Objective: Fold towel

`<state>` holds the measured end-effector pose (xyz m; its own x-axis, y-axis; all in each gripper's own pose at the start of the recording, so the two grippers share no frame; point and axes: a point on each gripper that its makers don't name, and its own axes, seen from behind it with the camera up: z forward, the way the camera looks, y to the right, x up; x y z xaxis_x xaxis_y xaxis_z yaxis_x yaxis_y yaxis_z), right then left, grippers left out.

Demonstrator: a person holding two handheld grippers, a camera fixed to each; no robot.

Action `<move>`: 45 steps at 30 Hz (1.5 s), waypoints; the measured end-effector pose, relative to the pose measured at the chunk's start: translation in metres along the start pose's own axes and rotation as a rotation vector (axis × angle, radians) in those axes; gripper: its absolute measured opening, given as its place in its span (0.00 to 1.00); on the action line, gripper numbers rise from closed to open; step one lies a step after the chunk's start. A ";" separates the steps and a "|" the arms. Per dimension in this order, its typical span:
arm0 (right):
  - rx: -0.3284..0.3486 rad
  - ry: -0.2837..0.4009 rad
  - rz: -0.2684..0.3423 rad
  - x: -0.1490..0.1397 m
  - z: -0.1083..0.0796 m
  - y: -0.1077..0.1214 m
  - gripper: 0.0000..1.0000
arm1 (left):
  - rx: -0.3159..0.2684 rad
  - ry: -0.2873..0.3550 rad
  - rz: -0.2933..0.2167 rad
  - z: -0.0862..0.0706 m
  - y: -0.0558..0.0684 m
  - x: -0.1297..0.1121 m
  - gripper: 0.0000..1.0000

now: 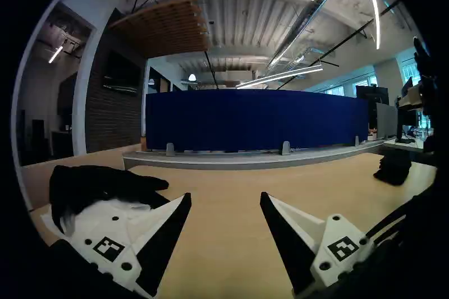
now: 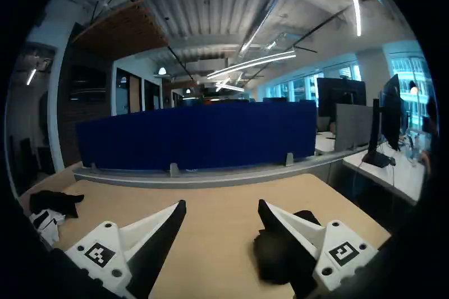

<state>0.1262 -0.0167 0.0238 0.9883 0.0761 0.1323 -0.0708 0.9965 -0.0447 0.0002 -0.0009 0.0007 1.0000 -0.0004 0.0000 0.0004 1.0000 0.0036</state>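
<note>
A crumpled black towel [image 1: 101, 184] lies on a white cloth [image 1: 120, 206] at the left of the wooden table [image 1: 236, 181], just beyond my left finger. A second dark towel [image 1: 393, 167] sits folded near the table's right edge. My left gripper [image 1: 225, 197] is open over bare wood with nothing between its fingers. In the right gripper view, my right gripper [image 2: 221, 203] is also open and empty. A black towel [image 2: 278, 254] lies partly behind its right finger. The black and white pile [image 2: 53, 206] rests far left.
A blue partition [image 1: 252, 119] on a grey rail [image 1: 236, 159] closes the table's far side. A neighbouring desk with monitors [image 2: 387, 114] stands to the right. A brick wall [image 1: 112, 114] is at the left.
</note>
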 end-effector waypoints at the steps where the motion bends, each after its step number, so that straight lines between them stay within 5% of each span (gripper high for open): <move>1: 0.003 0.006 0.006 -0.001 -0.001 0.002 1.00 | 0.000 0.000 0.000 0.000 0.000 0.000 0.91; 9: 0.028 0.028 0.039 -0.027 -0.004 0.009 1.00 | 0.000 0.000 0.000 0.000 0.000 0.000 0.91; 33: 0.038 0.081 -0.024 -0.125 0.000 0.036 1.00 | 0.000 0.000 0.000 0.000 0.000 0.000 0.91; 45: 0.024 0.108 -0.032 -0.130 -0.001 0.038 1.00 | 0.000 0.000 0.000 -0.001 0.000 0.000 0.91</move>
<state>-0.0044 0.0114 0.0037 0.9988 0.0414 0.0260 -0.0410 0.9990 -0.0179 0.0003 -0.0010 0.0002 1.0000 -0.0001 0.0000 0.0001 1.0000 0.0032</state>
